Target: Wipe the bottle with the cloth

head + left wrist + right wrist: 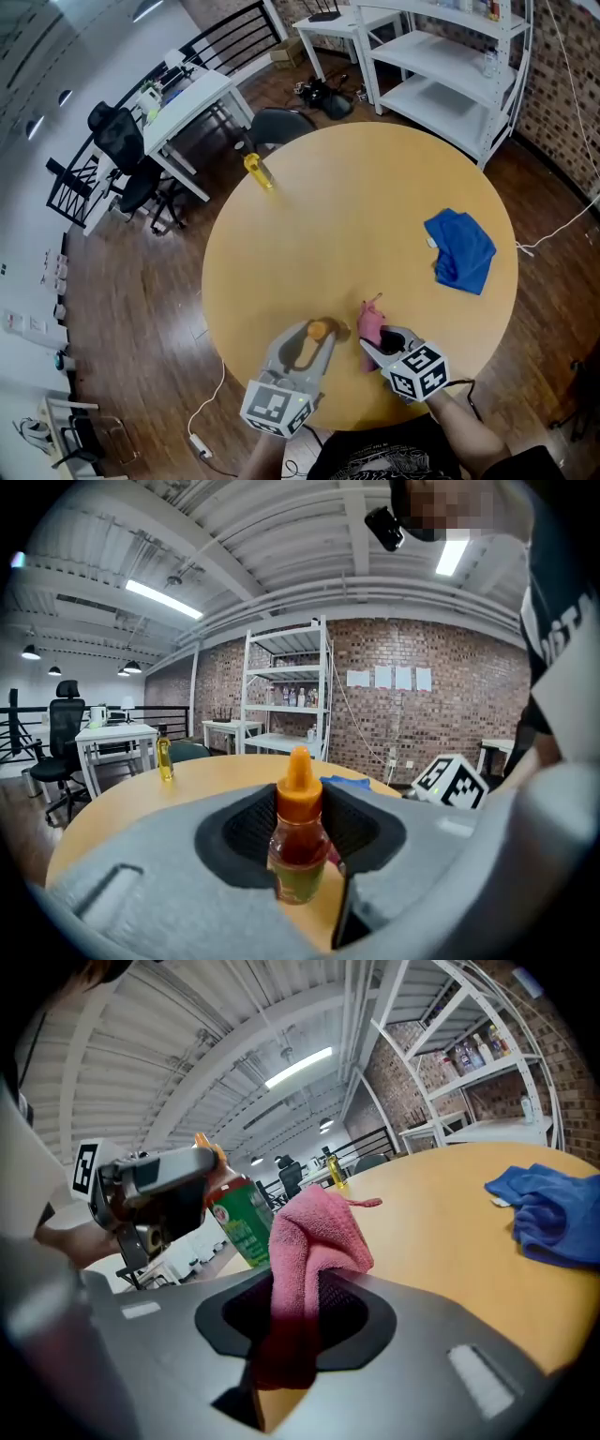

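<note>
Scene: a person stood over a round wooden table (356, 202), a two-fingered gripper in each hand.
Left gripper (317, 334): its fingers stood wide apart around a small orange-capped bottle (298, 850); the pads flanked the bottle, and no firm squeeze could be made out.
Bottle: it stood upright near the table's front edge, between the left fingers, amber liquid showing above a green label.
Right gripper (373, 345): its fingers were clamped on a pink cloth (309, 1269), which bunched up above the pads and hung down between them.
Cloth and bottle: the pink cloth was held just to the right of the bottle; whether the two touched could not be told.
Elsewhere on the table: a crumpled blue cloth (461, 249) lay well apart toward the right side, and a slim yellow bottle (258, 171) stood at the far left edge.
Background: white shelving (450, 66) stood against a brick wall beyond the table.
</note>
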{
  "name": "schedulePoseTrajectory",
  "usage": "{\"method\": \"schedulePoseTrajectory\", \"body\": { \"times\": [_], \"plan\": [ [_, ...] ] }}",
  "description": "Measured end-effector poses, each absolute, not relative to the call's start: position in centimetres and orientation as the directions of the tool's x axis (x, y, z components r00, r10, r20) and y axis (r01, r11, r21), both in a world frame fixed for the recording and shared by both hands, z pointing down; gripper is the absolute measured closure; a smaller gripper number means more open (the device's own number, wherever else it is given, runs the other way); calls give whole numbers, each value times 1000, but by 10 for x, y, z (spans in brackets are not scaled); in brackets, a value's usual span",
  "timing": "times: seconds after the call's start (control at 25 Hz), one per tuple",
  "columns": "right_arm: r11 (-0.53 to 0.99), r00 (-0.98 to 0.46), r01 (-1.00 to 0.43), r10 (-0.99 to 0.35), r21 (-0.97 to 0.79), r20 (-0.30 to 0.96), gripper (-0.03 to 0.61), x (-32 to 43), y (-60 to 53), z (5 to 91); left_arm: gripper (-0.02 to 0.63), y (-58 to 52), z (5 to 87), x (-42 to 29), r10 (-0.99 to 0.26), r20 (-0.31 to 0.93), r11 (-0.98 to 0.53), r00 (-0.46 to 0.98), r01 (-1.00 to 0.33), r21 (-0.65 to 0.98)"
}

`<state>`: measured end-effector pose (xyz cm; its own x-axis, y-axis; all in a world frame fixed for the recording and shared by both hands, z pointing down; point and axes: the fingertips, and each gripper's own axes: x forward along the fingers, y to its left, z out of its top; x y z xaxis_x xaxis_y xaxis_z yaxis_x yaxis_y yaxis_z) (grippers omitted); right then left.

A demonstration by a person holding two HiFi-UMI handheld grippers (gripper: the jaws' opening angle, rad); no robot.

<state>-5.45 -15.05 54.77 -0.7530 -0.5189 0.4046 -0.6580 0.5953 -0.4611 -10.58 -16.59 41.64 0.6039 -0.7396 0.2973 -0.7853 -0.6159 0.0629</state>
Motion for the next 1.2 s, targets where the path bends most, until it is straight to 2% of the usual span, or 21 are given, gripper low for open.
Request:
{"method": "schedulePoseTrajectory", "body": {
  "times": [0.28,0.44,0.6,0.8,1.08,1.2],
  "plan": [
    [648,-834,-549,-382,-528,398,472,-93,-154,558,465,-155,364,-104,-761,221,-614,610,-787,56],
    [647,-892,-450,-285,-616,352,472,-117,-142,554,465,-158,363,-102,-776,204,-599,597,-799,58],
    [630,-919,-392,-244,-670,308,472,-122,-127,547,465,-163,371,-103,-782,213,-587,585,-807,63],
    [601,-918,-397,-248,-694,310,471,-110,-115,548,465,-167,374,-105,-790,206,-574,578,-814,84],
    [534,-897,-426,-350,-730,268,471,-78,-141,542,465,-164,362,-92,-768,181,-608,614,-788,92],
    [550,-910,-404,-324,-731,259,472,-84,-145,540,465,-161,362,-85,-759,178,-620,626,-779,96]
  ]
}}
